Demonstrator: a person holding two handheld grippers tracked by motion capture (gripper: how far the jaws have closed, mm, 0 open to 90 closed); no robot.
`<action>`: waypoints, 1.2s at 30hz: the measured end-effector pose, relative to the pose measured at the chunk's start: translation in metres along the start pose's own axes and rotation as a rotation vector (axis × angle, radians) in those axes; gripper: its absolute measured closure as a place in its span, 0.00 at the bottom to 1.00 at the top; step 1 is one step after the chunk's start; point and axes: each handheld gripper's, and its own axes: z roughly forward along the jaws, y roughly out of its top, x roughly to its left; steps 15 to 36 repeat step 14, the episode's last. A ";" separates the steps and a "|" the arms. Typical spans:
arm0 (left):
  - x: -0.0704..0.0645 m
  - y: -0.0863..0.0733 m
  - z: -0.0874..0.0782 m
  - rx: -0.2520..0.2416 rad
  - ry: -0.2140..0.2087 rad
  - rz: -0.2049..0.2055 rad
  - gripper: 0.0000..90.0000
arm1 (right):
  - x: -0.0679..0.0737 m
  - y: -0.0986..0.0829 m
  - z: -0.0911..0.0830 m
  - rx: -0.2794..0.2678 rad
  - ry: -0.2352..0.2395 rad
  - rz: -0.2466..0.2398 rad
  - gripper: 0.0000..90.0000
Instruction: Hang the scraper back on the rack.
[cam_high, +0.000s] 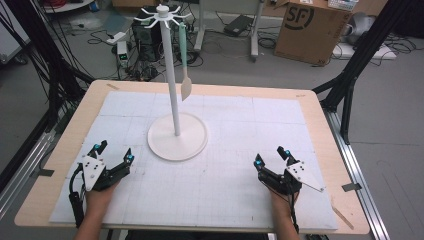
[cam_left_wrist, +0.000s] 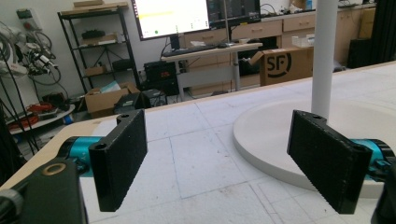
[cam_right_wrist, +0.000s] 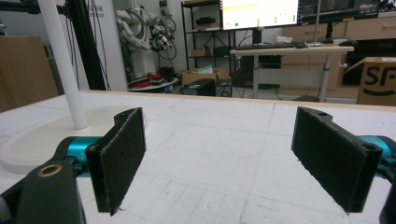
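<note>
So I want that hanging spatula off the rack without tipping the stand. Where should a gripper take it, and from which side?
Probably the green handle of the spatula, a little below the hook arm it hangs from. It hangs upright on the pole's right, so the right gripper, jaws open, could come from the right and close across it. The pale blade looks wider and tapered, likely a poorer hold.

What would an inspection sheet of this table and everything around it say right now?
Surface: wooden table under a white gridded mat.
Job's things: white stand, round base, hooked top; a spatula hangs from one hook.
Clutter: nothing seen.
Grippers: left gripper and right gripper open, empty, resting near the front edge.
Cables: black bundles at left; more on the floor.
Surroundings: cardboard box, desks, monitor, shelving.
</note>
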 end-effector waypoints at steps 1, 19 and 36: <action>0.000 0.000 0.000 0.000 0.001 0.000 0.23 | 0.000 0.000 0.000 0.000 0.000 0.002 0.19; 0.001 0.000 0.001 0.002 0.000 -0.010 0.23 | 0.001 0.000 0.000 0.002 0.002 -0.002 0.19; 0.001 0.000 0.001 0.002 0.000 -0.010 0.23 | 0.001 0.000 0.000 0.002 0.002 -0.002 0.19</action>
